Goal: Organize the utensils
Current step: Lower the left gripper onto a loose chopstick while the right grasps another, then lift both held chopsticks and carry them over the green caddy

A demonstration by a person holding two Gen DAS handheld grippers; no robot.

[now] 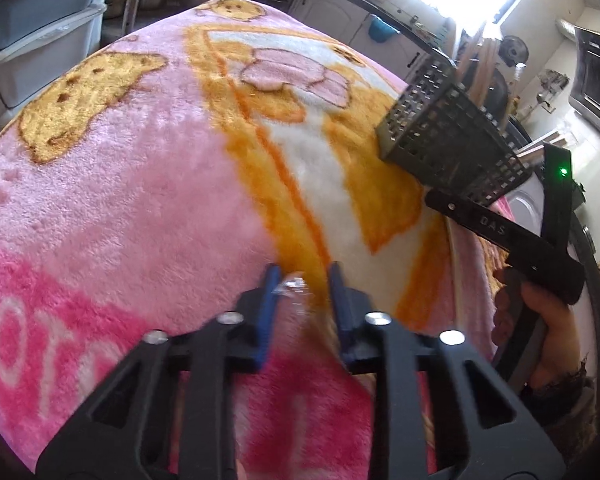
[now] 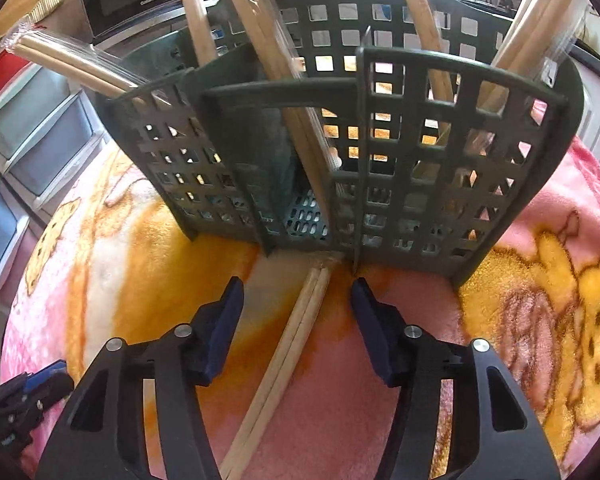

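Wooden chopsticks (image 2: 296, 340) between open right tongs (image 2: 296, 292) before basket (image 2: 384, 208), left tongs (image 1: 302, 280) pinching clear wrapper (image 1: 290, 286).

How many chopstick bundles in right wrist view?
6 bundles. Five stand in the caddy: far left, left-centre, centre, right-centre, far right. One lies on the blanket between the right gripper's fingers. More may be hidden.

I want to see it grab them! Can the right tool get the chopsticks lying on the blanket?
Probably yes. The chopsticks lie bare on the blanket, right between the right tool's open fingers. Nothing covers them; only the basket stands at their far tip.
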